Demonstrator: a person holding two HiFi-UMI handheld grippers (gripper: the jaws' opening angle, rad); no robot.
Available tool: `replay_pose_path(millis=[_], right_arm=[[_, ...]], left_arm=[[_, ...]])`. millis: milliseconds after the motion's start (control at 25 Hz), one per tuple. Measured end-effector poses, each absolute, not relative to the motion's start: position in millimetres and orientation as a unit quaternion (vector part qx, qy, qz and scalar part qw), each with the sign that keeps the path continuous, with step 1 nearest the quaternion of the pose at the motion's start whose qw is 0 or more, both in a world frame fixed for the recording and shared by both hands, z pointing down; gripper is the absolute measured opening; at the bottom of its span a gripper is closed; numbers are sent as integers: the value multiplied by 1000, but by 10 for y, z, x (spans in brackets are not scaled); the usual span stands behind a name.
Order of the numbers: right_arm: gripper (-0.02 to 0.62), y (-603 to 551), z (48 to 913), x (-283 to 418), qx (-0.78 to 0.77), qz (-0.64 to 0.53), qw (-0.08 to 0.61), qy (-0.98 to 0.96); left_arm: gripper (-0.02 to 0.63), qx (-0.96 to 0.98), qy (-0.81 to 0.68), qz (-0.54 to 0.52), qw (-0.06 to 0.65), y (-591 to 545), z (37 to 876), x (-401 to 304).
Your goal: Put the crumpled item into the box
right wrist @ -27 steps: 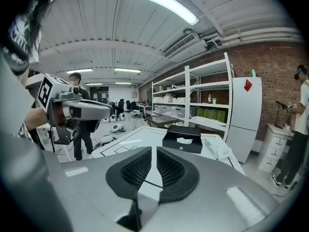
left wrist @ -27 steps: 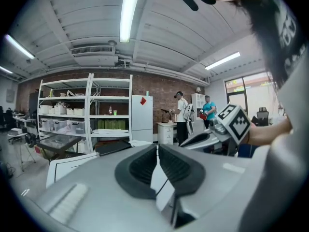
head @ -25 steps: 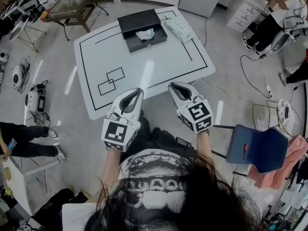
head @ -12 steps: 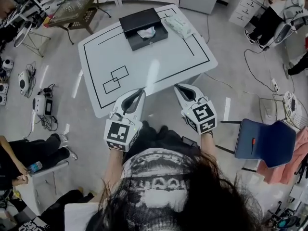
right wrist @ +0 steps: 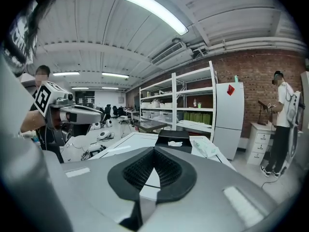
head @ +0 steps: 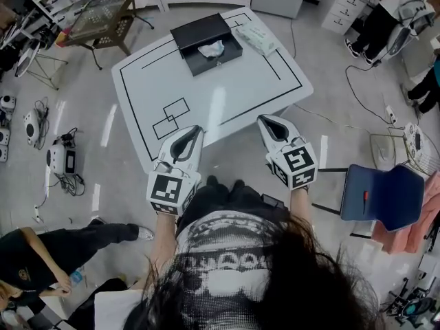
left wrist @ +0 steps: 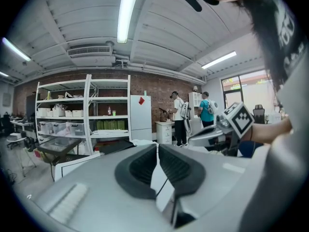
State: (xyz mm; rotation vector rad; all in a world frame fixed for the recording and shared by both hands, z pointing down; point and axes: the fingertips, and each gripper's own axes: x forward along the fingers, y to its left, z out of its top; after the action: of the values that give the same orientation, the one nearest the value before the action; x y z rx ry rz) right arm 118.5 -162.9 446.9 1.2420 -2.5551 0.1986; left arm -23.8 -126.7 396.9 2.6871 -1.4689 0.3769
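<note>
Crumpled item (head: pixel 211 48) (white) — inside box (head: pixel 196 31)

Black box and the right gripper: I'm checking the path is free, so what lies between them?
Only bare white tabletop with black lines, seen in the head view; nothing stands between the right gripper and the black box.

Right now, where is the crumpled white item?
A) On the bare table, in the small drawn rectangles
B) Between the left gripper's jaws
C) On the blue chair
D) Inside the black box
D: the crumpled white item lies inside the open black box at the far side of the table, while the left gripper and the right gripper are both shut on nothing, near the table's near edge.
</note>
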Motion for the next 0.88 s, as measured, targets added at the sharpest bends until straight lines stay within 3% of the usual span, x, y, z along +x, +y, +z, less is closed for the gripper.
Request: replay_pose_path(millis=[880], right_arm=[[2,-1800,4363,714,419,51,159,-892]], left_arm=[[0,868,-484,105,31,-1360,3946,-670]])
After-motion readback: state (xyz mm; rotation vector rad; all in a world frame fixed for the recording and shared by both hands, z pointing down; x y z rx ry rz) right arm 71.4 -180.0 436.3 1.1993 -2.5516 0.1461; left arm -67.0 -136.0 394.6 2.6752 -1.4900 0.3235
